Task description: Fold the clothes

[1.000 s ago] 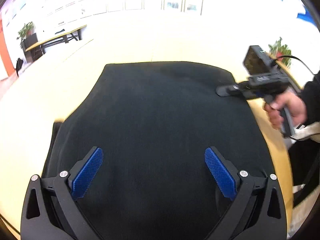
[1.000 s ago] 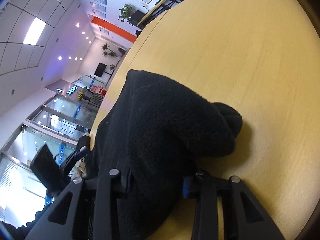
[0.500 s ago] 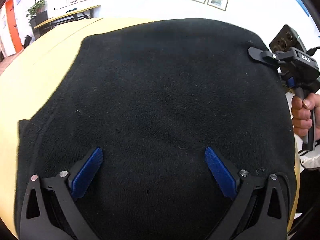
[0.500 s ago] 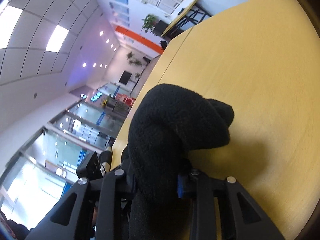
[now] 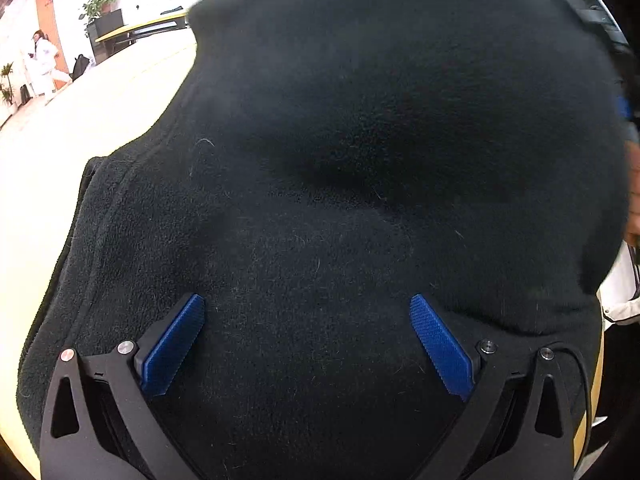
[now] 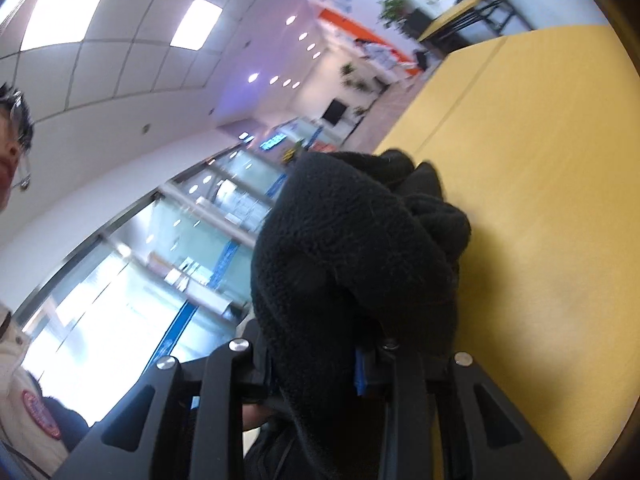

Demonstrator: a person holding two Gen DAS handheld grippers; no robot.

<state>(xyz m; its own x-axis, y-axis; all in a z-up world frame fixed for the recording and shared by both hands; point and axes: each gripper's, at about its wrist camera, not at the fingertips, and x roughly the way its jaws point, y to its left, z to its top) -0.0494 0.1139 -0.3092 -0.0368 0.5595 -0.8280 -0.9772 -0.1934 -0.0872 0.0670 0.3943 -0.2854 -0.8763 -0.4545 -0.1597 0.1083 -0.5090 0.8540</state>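
Left wrist view is almost filled by a black fleece garment [image 5: 360, 160], its fuzzy surface raised close in front of the lens with a shallow dark crease across the middle and a stitched seam running down its left edge. Low in this view the left gripper [image 5: 308, 340] has its two blue ribbed pads [image 5: 174, 346] spread wide apart, with the fleece lying across the gap between them and nothing pinched. To the left of the garment a pale strip of the yellow counter [image 5: 80, 128] shows, and beyond it a second table and a potted plant [image 5: 100, 4] near a white wall. Right wrist view shows the right gripper [image 6: 320, 360] clamped on a thick bunch of the same garment [image 6: 352, 248], which bulges up out of the closed black fingers; a sliver of a blue pad [image 6: 360, 372] peeks out beside the cloth. That bunch hangs over the counter [image 6: 540, 200], though whether it touches the wood cannot be told. The camera is tilted, so ceiling lights [image 6: 196, 24] and glass partitions fill the left side, and a beige sleeve [image 6: 20, 412] sits at the lower left edge.
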